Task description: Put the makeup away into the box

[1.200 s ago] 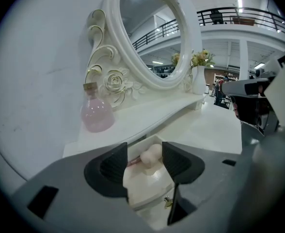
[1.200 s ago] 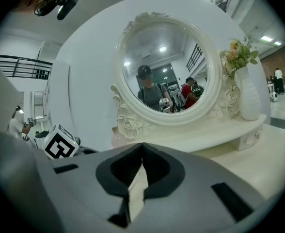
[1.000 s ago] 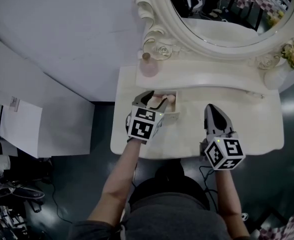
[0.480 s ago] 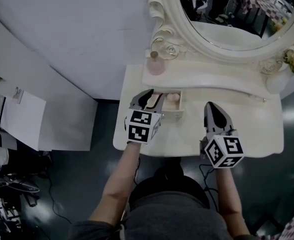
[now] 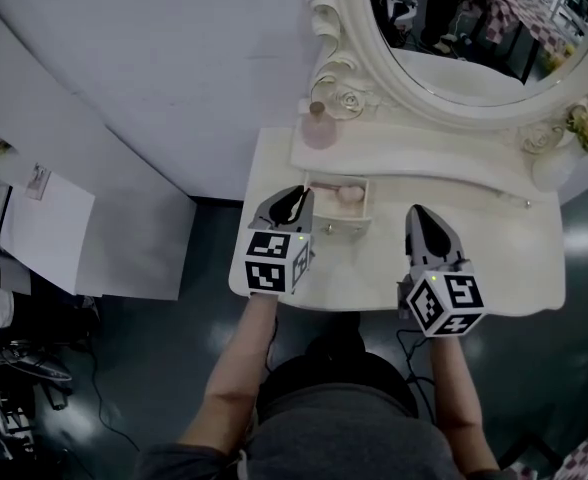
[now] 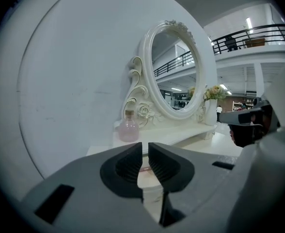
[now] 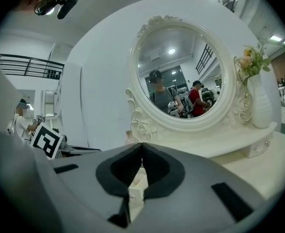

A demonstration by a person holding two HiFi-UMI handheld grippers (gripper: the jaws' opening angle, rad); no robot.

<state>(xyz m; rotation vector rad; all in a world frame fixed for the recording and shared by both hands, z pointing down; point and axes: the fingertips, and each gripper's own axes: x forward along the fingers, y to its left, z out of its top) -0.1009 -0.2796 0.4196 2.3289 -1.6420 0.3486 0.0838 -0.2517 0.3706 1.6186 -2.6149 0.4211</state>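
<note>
A small cream box point(image 5: 339, 205) stands open on the white dressing table point(image 5: 494, 253), below the mirror shelf. A pale pink makeup item point(image 5: 347, 194) lies inside it. My left gripper point(image 5: 292, 200) hovers just left of the box, a little back from it. Its jaws are closing, with only a narrow gap and nothing between them. In the left gripper view the box point(image 6: 150, 179) shows through that gap in the left gripper point(image 6: 145, 152). My right gripper point(image 5: 419, 216) is shut and empty over the table, right of the box. The box point(image 7: 138, 182) shows below the right gripper point(image 7: 142, 148).
A pink glass bottle point(image 5: 320, 128) stands on the shelf's left end, behind the box. A big oval mirror point(image 5: 474, 28) in a carved frame rises at the back. A white vase with flowers point(image 5: 577, 133) stands at the shelf's right end. Dark floor surrounds the table.
My left gripper has drawn back from the box toward the table's front and its jaws have narrowed. The pink item has stayed in the box. The right gripper has barely moved.
</note>
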